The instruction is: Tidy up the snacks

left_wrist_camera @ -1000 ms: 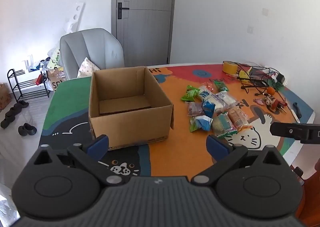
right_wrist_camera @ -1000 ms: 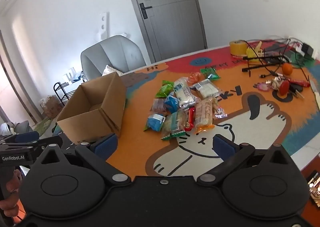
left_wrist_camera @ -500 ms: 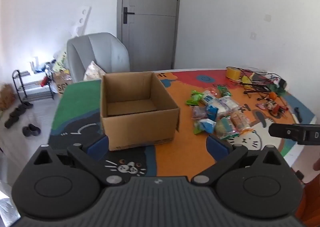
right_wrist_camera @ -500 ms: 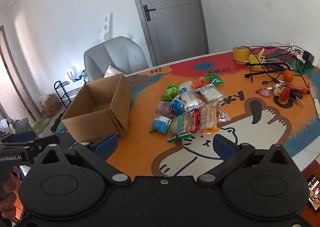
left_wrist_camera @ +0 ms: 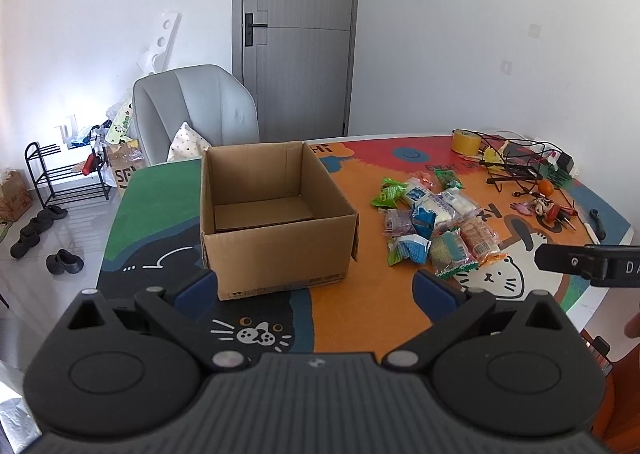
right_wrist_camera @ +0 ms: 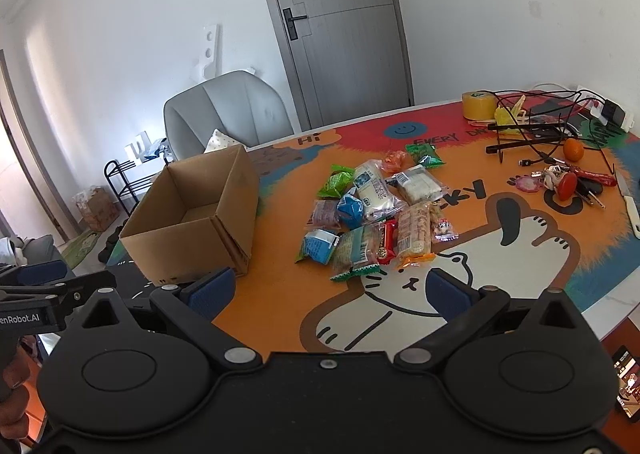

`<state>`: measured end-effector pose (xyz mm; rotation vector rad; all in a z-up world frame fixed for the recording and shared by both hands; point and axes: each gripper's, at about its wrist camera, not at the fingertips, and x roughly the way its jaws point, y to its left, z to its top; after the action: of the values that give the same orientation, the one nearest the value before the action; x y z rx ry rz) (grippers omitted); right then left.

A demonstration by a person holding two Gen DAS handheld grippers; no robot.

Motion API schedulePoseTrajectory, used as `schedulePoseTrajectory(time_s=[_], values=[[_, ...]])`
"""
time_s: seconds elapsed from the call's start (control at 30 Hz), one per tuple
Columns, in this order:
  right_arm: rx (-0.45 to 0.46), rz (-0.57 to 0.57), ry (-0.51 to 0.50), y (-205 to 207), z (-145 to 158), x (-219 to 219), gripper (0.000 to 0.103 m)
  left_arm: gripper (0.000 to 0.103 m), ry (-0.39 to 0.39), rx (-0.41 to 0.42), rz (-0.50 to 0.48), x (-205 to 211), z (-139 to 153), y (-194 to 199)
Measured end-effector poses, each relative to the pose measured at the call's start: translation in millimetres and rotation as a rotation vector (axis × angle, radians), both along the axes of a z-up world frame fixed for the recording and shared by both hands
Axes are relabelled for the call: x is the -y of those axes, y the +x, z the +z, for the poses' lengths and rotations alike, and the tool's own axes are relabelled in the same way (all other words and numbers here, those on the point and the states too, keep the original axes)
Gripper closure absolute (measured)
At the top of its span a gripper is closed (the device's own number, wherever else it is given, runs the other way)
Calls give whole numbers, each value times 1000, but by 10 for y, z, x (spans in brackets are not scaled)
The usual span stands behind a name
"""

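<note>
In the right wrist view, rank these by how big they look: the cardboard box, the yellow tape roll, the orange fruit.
1. cardboard box, clearly largest.
2. yellow tape roll.
3. orange fruit, smallest.
The tape and the fruit lie farther from the camera than the box, so their true sizes are less certain.

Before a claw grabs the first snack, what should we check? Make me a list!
1. Cardboard box open on top and upright: ok.
2. Box has room: ok, only its bare bottom shows inside.
3. Left claw open and holding nothing: ok.
4. Right claw open and holding nothing: ok.
5. Snack pile on the table beside the box, nothing covering it: ok.
6. Snacks lying apart for an easy grab: not ok, several packets overlap.
</note>
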<state>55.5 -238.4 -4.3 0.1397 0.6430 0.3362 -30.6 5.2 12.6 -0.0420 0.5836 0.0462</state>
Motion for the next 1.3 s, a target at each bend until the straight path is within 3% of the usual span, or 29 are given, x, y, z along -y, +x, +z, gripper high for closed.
schedulePoseTrajectory(time_s=[1.3], values=[[4,16,-6,-16,28,5,0,0,-1,3,-2,-17,27,-39]])
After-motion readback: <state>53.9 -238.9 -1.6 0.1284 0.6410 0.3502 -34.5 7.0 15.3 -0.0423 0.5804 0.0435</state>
